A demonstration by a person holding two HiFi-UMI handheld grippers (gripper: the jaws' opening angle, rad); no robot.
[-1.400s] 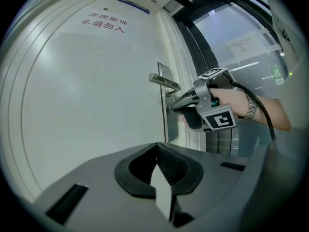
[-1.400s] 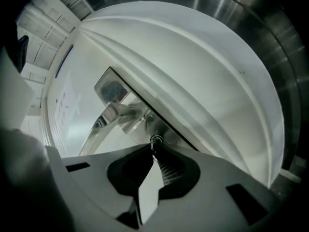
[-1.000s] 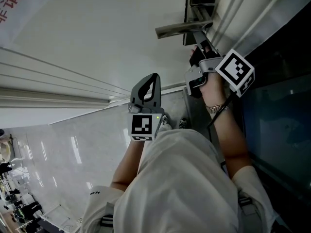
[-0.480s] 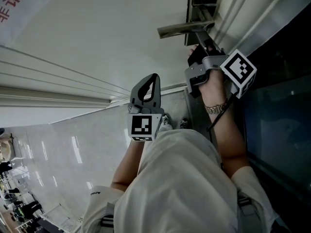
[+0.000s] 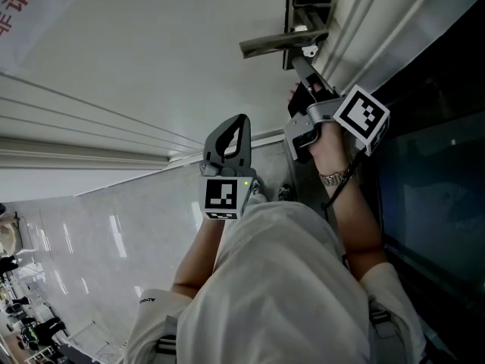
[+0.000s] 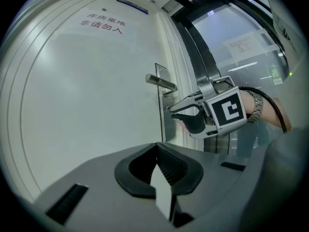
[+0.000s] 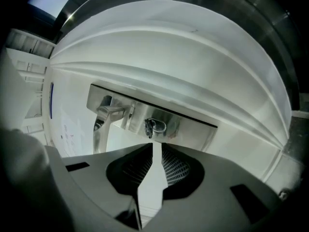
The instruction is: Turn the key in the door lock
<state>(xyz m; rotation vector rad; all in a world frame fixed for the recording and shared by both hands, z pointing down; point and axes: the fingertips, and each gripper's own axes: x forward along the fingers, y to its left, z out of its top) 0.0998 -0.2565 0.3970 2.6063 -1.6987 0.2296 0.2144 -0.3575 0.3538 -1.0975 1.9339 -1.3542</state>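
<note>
1. The right gripper (image 7: 155, 148) points level at the lock. Its jaws stand a narrow slit apart and have just been opening. Nothing lies between the pads, so it is released.
2. The left gripper (image 6: 155, 149) is clenched on nothing and hangs back from the door (image 6: 87, 105), well apart from the lock.
3. The key (image 7: 154, 126) sits in the keyhole of the steel lock plate (image 7: 193, 127), just beyond the right gripper's tips. The lever handle (image 7: 104, 114) is mounted beside it on the same plate.
4. The key is probably light, thin, stiff metal with smooth faces, so it may slip under a twist.
5. The best hold is likely its looped head, with the pads flat on both faces and close to the plate. Only a small part stands proud, so the bite will be shallow.
6. The lock may resist, so the wrist should roll about the key's own line rather than bend it sideways.
7. The door is plain, pale and upright, with a red-lettered notice (image 6: 101, 24) high on it.
8. A glossy tiled floor (image 5: 98, 233) lies below, and a glass panel (image 6: 241, 37) stands past the door frame
</note>
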